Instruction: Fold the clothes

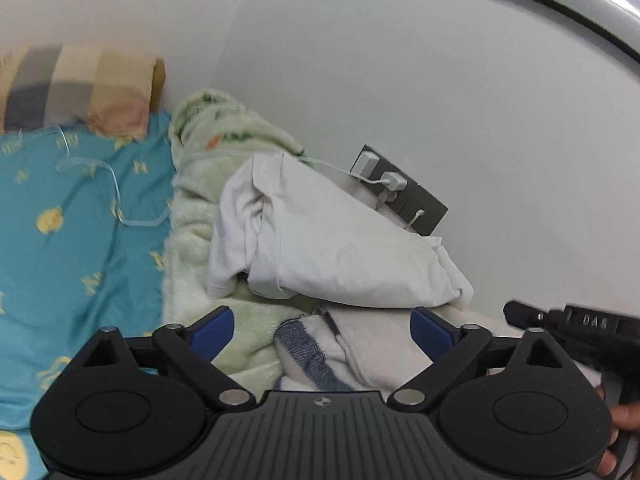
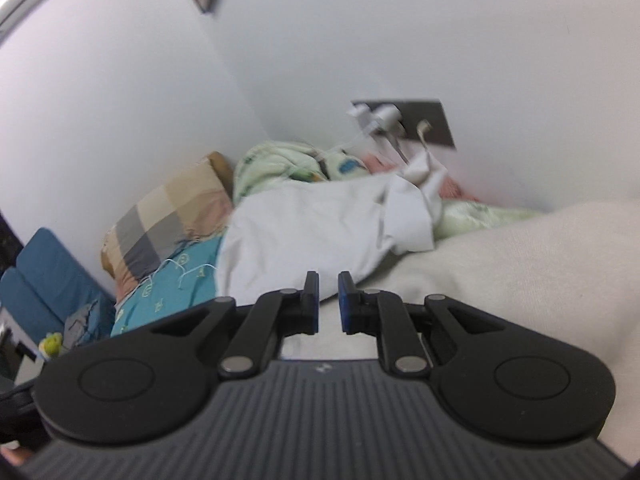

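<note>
Both cameras ride low over the bed, angled slightly down toward the wall corner. The left wrist view sits close behind the white garment (image 1: 340, 240); the right wrist view looks from farther right, sharing that garment (image 2: 304, 236), the checked pillow (image 1: 80, 84) and the wall socket plate (image 2: 424, 120).

Black left gripper (image 1: 322, 334) with blue pads (image 1: 212, 332), silver rivets.

White letters "DAS", mirrored, on black device (image 1: 592, 324), right edge

Shirt (image 1: 332, 236) on blanket (image 1: 192, 208); pillow (image 1: 80, 88) behind sheet (image 1: 80, 216).
</note>
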{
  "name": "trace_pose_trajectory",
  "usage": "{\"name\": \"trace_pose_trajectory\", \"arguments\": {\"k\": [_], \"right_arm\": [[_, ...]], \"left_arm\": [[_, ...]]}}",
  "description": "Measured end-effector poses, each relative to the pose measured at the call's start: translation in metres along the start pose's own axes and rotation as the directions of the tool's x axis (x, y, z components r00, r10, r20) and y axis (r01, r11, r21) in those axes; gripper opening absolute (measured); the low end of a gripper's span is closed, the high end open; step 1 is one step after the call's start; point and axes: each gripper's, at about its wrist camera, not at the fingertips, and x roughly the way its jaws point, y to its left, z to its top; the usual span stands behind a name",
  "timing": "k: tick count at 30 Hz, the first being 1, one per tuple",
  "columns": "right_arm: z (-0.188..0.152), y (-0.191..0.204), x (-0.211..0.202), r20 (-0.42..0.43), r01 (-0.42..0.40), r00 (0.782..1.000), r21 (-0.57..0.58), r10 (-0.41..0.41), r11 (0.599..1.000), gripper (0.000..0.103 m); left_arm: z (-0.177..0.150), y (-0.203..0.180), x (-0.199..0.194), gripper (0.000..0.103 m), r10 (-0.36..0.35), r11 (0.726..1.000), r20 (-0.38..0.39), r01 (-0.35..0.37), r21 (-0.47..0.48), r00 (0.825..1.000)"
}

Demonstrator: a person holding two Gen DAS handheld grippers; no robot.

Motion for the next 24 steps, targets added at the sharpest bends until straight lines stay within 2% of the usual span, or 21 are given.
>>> {"name": "trace_pose_trajectory", "arguments": {"k": [6,11,13,15,17,18,21,24], "right_arm": [[-0.02,0.027,-0.051,0.049,-0.035,0.998,-0.098,0.04,0.995,0.015],[-0.042,0.044,-0.079,0.074,-0.038,0.996,-0.196,0.053,0.98,0.018],[-0.05,0.05,-0.091,0.097,-0.041,0.993,-0.227,0.065,0.973,0.028],[-0.059,0.055,-0.103,0.118,-0.05,0.99,-0.256,0.082,0.965,0.045],[-0.067,0.062,-0.112,0.136,-0.044,0.987,-0.283,0.085,0.958,0.052],[-0.07,0.064,-0.115,0.145,-0.04,0.986,-0.29,0.085,0.956,0.06],[-0.081,0.07,-0.127,0.178,-0.03,0.98,-0.3,0.087,0.953,0.07],[-0.092,0.073,-0.136,0.2,-0.009,0.977,-0.299,0.072,0.954,0.071]], "left_arm": [[-0.02,-0.027,-0.088,0.103,0.085,0.988,0.113,-0.098,0.12,0.99],[-0.037,-0.044,-0.136,0.103,0.132,0.971,0.185,-0.164,0.173,0.974],[-0.043,-0.048,-0.15,0.103,0.132,0.967,0.208,-0.172,0.19,0.969],[-0.05,-0.052,-0.163,0.103,0.14,0.96,0.232,-0.189,0.205,0.963],[-0.057,-0.055,-0.171,0.103,0.155,0.952,0.249,-0.213,0.222,0.956],[-0.06,-0.057,-0.175,0.103,0.163,0.947,0.258,-0.224,0.23,0.952],[-0.069,-0.06,-0.187,0.103,0.185,0.932,0.283,-0.259,0.252,0.941],[-0.08,-0.058,-0.195,0.103,0.204,0.924,0.302,-0.285,0.254,0.931]]}}
